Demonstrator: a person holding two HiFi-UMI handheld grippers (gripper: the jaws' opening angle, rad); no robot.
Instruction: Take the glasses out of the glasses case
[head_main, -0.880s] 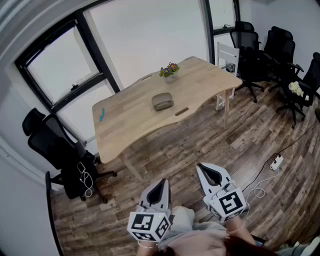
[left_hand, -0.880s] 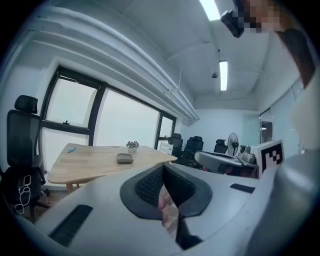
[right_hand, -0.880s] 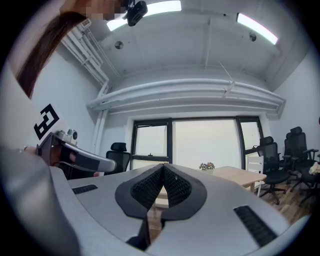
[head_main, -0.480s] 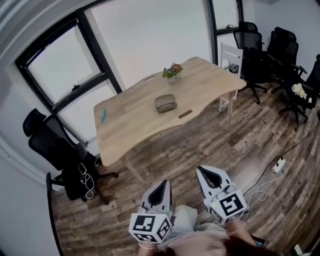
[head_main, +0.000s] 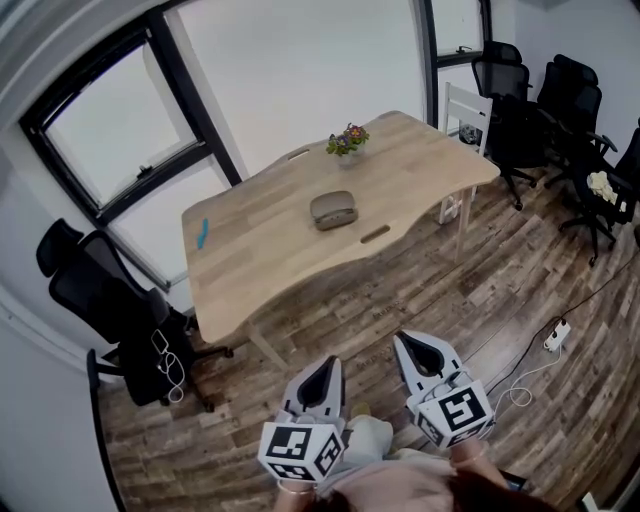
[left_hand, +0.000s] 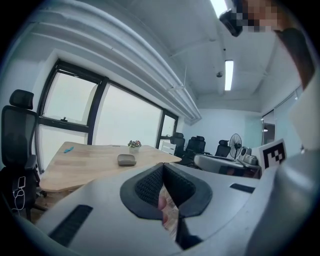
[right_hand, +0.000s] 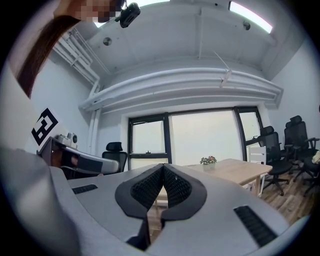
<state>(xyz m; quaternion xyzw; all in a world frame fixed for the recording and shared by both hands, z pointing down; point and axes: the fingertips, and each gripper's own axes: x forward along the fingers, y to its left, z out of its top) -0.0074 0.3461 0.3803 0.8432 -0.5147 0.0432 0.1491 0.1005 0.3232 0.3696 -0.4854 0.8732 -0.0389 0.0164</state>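
Table (head_main: 270, 245) has shifted slightly; glasses case (head_main: 334, 209) atop, seemingly shut; left gripper (head_main: 324, 364), right gripper (head_main: 402, 340) jaws closed, empty.

The left tool (head_main: 323, 363) is showing a pale grey moulded shell that tapers to a point. It is carrying a white cube (head_main: 297, 452) printed with black square markers at its rear. The right tool (head_main: 405, 341) is showing the same grey shell and is carrying a matching marker cube (head_main: 456, 412). Black pads (left_hand: 149, 186) with a fine dotted texture are lining the inner faces of each tool's jaws. Dark elongated slots (right_hand: 255, 218) are sitting recessed in the shells. The person is wearing a pale pinkish top (head_main: 392, 488) and a small black head camera (right_hand: 129, 14).
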